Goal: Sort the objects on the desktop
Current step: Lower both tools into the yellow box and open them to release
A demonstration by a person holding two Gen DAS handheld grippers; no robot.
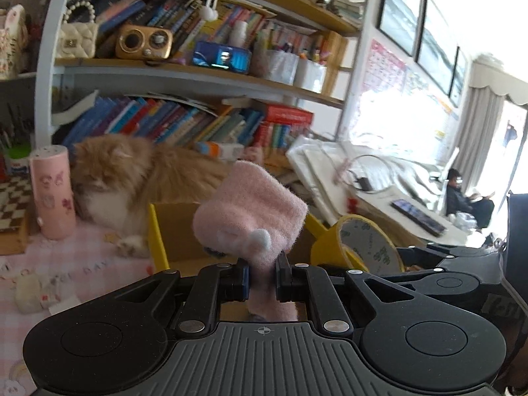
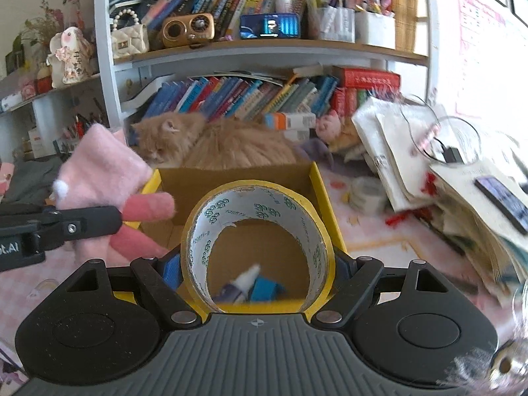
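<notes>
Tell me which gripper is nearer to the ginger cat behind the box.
Left, narrowly. The left gripper, holding the pink sock, is at the box's cat-side corner. The right gripper, holding the tape roll, sits at the box's near edge, farther from the cat.

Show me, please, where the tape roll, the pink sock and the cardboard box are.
tape roll (image 2: pixel 318 231): right wrist view, on its yellow outer band.
pink sock (image 1: pixel 250 211): left wrist view, on its fluffy folded body.
cardboard box (image 2: pixel 231 175): right wrist view, on its brown back wall.
</notes>
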